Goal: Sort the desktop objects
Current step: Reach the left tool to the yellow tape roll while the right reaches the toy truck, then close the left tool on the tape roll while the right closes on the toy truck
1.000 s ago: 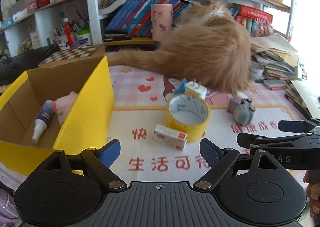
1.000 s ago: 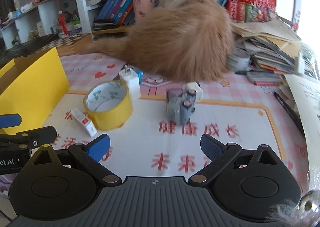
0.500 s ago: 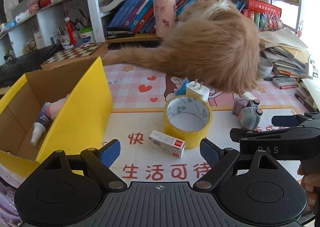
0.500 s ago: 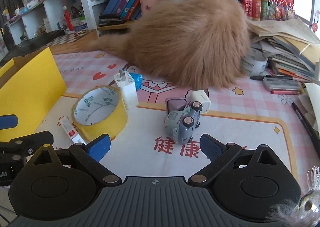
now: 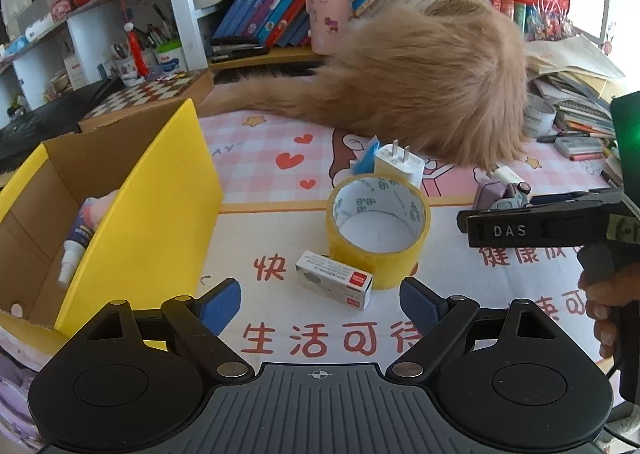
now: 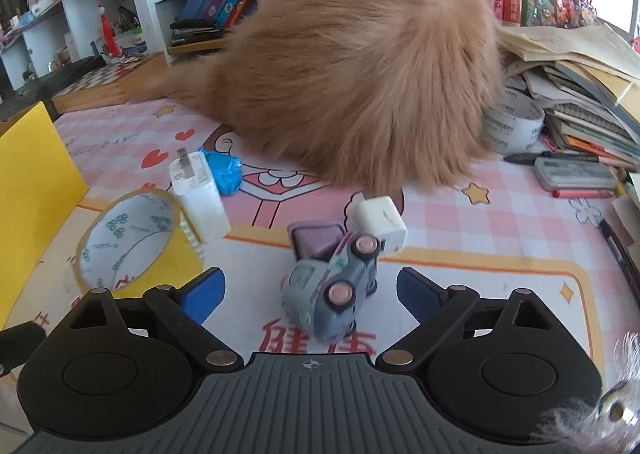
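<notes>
A grey toy car (image 6: 332, 292) lies on its side on the printed mat, between the jaws of my right gripper (image 6: 310, 290); they are closing and the pads stand clear of it. Behind it are a purple block (image 6: 316, 240) and a small white cube charger (image 6: 380, 221). My left gripper (image 5: 320, 300) is open just short of a small white box (image 5: 334, 280) that leans against a yellow tape roll (image 5: 378, 228). A white plug charger (image 5: 398, 165) stands behind the roll. The yellow cardboard box (image 5: 140, 213) at the left holds a bottle (image 5: 78, 240).
A fluffy orange cat (image 5: 432, 85) lies across the back of the mat. Shelves of books (image 5: 280, 9) stand behind it. Stacked papers and notebooks (image 6: 580, 93), a white tape roll (image 6: 512, 125) and pens crowd the right edge. A blue wad (image 6: 224, 169) lies by the plug charger.
The right gripper has moved forward to the toy car, which now sits between its jaws; they have narrowed a little. The left gripper has edged closer to the white box and tape roll.
</notes>
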`<act>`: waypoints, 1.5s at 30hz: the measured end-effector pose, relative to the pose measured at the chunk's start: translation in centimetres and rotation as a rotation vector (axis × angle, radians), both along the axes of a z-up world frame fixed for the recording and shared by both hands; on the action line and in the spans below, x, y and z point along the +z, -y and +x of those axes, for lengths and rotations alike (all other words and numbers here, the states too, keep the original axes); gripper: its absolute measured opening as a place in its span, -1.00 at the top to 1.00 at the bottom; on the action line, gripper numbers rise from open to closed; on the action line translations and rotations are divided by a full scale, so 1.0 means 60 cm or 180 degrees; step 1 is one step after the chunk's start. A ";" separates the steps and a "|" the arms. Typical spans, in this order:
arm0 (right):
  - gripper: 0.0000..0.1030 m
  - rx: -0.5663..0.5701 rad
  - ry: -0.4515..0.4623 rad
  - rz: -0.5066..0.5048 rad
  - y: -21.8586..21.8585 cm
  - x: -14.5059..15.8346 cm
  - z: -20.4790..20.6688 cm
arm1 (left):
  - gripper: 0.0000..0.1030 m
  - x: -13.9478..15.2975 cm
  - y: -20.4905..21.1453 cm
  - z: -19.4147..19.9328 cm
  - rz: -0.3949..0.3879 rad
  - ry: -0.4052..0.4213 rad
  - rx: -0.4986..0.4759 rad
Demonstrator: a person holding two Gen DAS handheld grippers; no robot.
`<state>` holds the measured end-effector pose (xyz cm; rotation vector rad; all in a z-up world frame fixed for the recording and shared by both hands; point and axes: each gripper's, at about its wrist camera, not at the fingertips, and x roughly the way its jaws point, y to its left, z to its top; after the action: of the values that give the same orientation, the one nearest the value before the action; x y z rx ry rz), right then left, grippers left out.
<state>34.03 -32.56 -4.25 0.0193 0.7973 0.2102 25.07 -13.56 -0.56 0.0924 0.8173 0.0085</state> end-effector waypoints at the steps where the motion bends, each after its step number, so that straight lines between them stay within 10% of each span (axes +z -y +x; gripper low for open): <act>1: -0.68 0.0011 -0.0005 0.0001 0.001 -0.001 0.003 | -0.73 0.000 0.001 0.003 0.0002 -0.0007 -0.0006; 9: 0.01 0.0054 -0.0072 -0.0033 0.010 -0.010 0.009 | -0.76 -0.009 0.011 0.038 -0.0124 -0.0060 -0.0098; 29: 0.02 0.0030 -0.0139 0.0061 0.040 -0.006 -0.019 | -0.83 -0.070 0.064 0.158 0.0227 -0.0273 -0.0581; 45: 0.02 0.0054 -0.0106 0.0076 0.042 0.007 -0.021 | -0.64 -0.038 0.041 0.147 -0.0158 -0.0009 -0.0438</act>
<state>32.76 -35.09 -3.84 0.0387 0.8283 0.2360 33.87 -16.00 -2.82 0.1017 0.8120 -0.1416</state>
